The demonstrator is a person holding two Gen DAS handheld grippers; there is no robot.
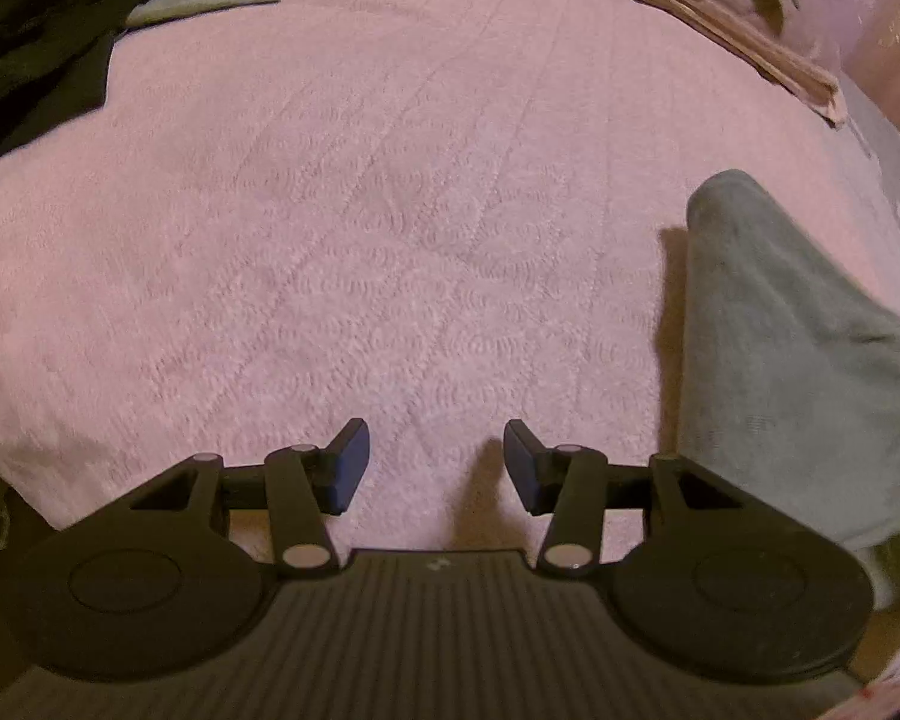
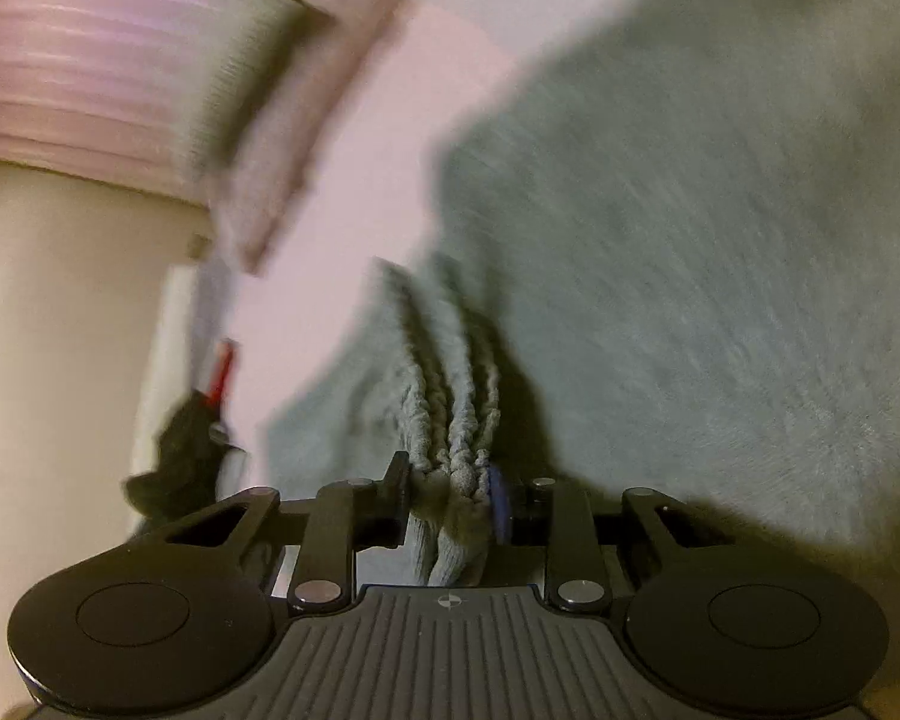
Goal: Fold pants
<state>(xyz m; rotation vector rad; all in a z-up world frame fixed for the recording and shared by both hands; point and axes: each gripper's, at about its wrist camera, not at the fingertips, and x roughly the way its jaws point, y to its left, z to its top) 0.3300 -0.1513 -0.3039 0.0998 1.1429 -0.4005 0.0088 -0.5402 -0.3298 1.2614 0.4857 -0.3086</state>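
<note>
On the pink, textured terry bedspread point(image 1: 390, 210), the left gripper point(image 1: 437, 468) hangs with its two blue-padded fingers apart and nothing between them; only bare pink cloth shows in the gap, with a shadow on the cloth beneath. The grey-green soft knit pants point(image 1: 792, 360) lie to the right of this tool, well clear of its fingertips: a rounded folded end points away from the camera and the fabric widens toward the lower right edge of the view, passing just beside the gripper's right-hand linkage. A dark garment point(image 1: 36, 42) sits in the upper left corner, and a folded pinkish-beige cloth point(image 1: 720, 18) lies along the upper right.

In the right wrist view, the right gripper point(image 2: 447, 495) is clenched on the pants point(image 2: 690, 240). A bunched, ribbed band of the fabric is squeezed between the two pads, gathered into several ridges that run forward from the fingertips. The rest of the garment spreads ahead and to the right, filling most of that side of the frame; a smaller flap lies left of the pinched ridges on the pink surface point(image 2: 354, 180). This view is motion-blurred. A small black and red object point(image 2: 204, 420) sits at the left; its identity cannot be made out.
</note>
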